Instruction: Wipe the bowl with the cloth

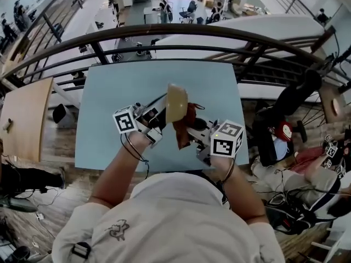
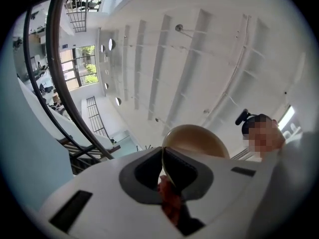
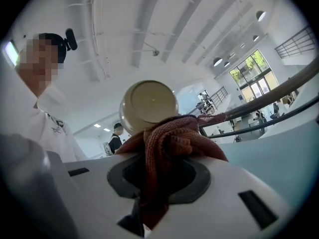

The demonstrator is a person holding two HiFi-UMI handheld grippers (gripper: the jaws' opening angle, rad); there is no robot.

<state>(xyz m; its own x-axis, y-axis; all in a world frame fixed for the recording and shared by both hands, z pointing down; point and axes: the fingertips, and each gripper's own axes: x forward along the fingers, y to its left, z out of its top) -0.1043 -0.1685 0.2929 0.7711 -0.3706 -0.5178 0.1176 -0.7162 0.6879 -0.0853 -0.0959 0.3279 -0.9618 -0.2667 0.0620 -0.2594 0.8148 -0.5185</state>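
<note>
Bowl (image 1: 176,103) is hanging on edge above the table (image 1: 109,92), left gripper (image 2: 163,169) clamping its rim; right gripper (image 3: 158,176) (also above the table) is pinching the red cloth (image 3: 169,143).

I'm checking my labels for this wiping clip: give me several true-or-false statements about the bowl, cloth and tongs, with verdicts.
1. The left tongs clamp the rim of the beige round bowl. True.
2. The bowl rests flat on the light blue table. False: it is held up off the table, tipped on its edge.
3. The right tongs grip the reddish-brown woven cloth. True.
4. The cloth lies folded on the table. False: it hangs from the right tongs, next to the bowl.
</note>
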